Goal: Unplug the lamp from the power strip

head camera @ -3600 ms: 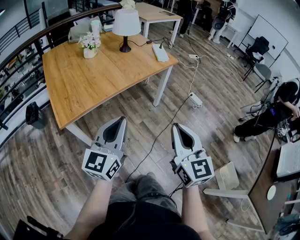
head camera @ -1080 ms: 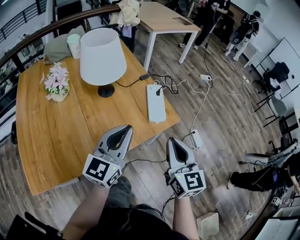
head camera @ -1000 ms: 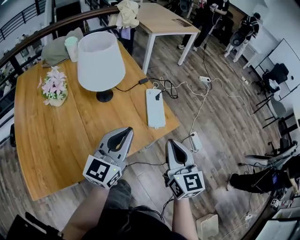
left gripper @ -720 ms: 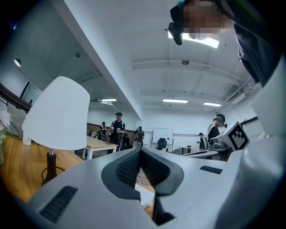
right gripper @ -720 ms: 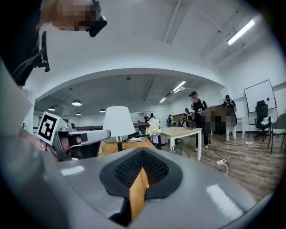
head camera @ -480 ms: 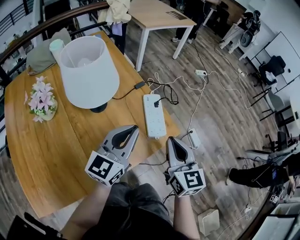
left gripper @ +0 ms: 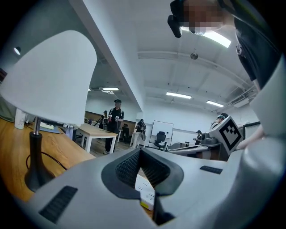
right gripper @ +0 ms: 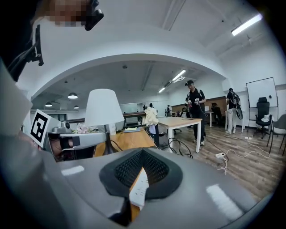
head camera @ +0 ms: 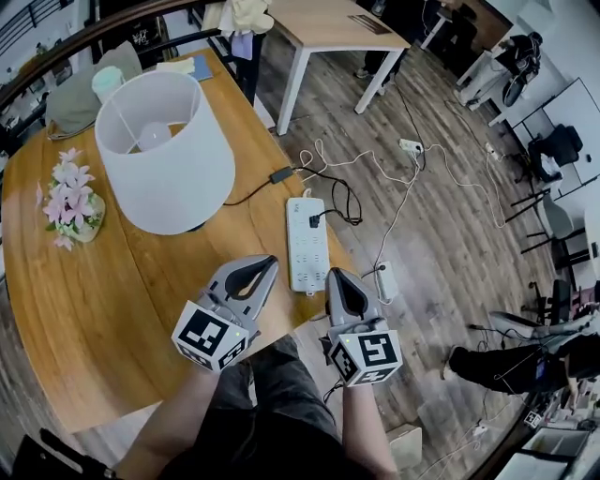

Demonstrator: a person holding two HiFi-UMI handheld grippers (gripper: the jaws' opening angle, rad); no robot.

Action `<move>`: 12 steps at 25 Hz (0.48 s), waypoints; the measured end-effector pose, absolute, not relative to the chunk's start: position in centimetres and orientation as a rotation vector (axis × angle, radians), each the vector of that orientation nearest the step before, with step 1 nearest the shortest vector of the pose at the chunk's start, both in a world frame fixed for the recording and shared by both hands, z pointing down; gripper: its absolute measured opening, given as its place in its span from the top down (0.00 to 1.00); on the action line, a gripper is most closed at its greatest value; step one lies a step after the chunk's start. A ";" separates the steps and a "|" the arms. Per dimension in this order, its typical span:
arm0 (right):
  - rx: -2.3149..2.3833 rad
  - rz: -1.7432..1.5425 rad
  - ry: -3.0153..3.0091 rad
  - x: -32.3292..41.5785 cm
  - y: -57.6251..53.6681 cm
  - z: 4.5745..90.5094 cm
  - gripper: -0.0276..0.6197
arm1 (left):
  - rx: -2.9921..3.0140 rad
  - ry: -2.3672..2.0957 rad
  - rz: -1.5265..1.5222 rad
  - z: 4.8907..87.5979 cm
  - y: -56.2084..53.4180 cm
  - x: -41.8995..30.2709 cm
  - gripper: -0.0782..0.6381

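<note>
A white power strip [head camera: 307, 244] lies on the wooden table [head camera: 112, 281] near its right edge. One black plug [head camera: 317, 221] sits in the strip, and its cord [head camera: 253, 192] runs back under the white-shaded lamp [head camera: 164, 150]. My left gripper [head camera: 270, 262] hovers over the table just left of the strip's near end, shut and empty. My right gripper [head camera: 334, 275], also shut and empty, is at the strip's near right corner, past the table edge. The strip shows through the gap below the shut tips of the left gripper [left gripper: 140, 151] and the right gripper [right gripper: 143, 152], as power strip [left gripper: 145, 190] and power strip [right gripper: 139, 190].
A pot of pink flowers [head camera: 70, 197], a cup [head camera: 108, 86] and a grey cloth bundle [head camera: 75, 94] stand at the table's far left. Loose cables and two more power strips [head camera: 385, 281] [head camera: 410, 145] lie on the floor. A second table [head camera: 323, 23] stands behind.
Both grippers have moved forward and lower, from short of the table edge to the near end of the power strip. The lamp and strip now look closer.
</note>
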State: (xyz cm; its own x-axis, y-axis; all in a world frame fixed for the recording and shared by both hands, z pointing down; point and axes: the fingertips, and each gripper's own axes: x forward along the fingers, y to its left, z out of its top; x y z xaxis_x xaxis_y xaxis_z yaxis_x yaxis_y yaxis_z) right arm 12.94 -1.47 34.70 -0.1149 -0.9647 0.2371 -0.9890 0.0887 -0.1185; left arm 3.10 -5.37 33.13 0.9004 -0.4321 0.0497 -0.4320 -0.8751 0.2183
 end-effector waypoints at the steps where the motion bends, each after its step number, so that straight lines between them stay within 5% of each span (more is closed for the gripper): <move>1: 2.003 0.395 -2.241 13.1 -2.1 35.1 0.95 | 2.835 -0.659 0.014 33.6 -5.6 3.4 0.90; 12: 1.864 0.511 -2.159 15.5 -8.0 39.6 0.95 | 2.792 -0.686 0.168 38.0 -9.1 7.3 0.90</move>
State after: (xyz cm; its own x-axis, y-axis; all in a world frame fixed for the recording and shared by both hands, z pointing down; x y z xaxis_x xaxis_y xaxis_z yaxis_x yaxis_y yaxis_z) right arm 15.52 -8.00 39.64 -0.1552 -0.9018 0.4034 -0.9869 0.1235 -0.1036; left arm 7.31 -9.14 38.02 0.8819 -0.4386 0.1726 -0.4688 -0.8546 0.2233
